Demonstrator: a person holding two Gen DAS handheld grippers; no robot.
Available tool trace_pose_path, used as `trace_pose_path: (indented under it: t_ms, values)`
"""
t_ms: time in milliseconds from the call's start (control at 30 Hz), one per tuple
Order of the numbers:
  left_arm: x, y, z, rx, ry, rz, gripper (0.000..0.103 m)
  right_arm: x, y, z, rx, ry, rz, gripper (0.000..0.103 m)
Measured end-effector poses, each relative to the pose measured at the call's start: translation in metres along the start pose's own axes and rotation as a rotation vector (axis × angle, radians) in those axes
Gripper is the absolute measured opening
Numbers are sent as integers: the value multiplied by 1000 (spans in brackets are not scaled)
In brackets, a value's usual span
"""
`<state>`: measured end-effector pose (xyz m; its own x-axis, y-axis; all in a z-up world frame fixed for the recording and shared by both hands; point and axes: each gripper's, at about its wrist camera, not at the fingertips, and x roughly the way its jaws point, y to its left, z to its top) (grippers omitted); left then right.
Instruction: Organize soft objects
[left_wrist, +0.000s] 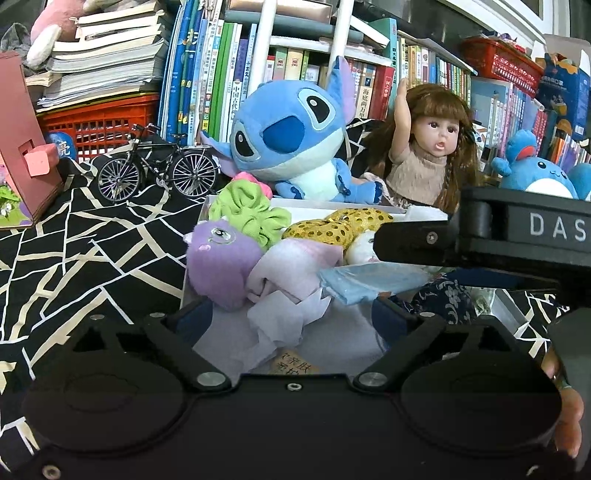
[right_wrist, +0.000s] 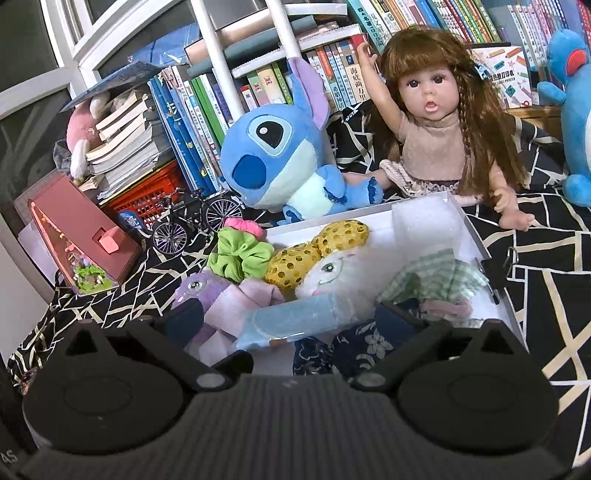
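A white box (right_wrist: 476, 236) on the black patterned cloth holds several soft things. These include a purple plush (left_wrist: 218, 266), a green scrunchie (right_wrist: 240, 254), a gold sequinned piece (right_wrist: 291, 266), a white plush (right_wrist: 340, 273), a pale blue wrapped cloth (right_wrist: 295, 321), a navy floral cloth (right_wrist: 362, 347) and a green checked cloth (right_wrist: 436, 277). My left gripper (left_wrist: 295, 317) stands open over crumpled white tissue (left_wrist: 273, 325) at the box's near end. My right gripper (right_wrist: 291, 317) is open, and the pale blue cloth lies loose between its fingers.
Behind the box sit a blue Stitch plush (left_wrist: 288, 136), a long-haired doll (right_wrist: 436, 129) and another blue plush (left_wrist: 539, 173). A model bicycle (left_wrist: 159, 170), a pink house model (right_wrist: 81, 243), a red basket (left_wrist: 96, 125) and packed bookshelves stand to the left and behind.
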<state>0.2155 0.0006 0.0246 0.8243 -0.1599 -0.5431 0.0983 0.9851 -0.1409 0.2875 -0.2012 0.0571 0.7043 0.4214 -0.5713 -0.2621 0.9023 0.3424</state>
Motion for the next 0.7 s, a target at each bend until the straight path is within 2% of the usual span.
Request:
trace_pose_path:
  t_ms: [700]
  values:
    - [-44, 0, -11, 34, -21, 17, 93, -47, 2, -17, -98, -81, -64, 103]
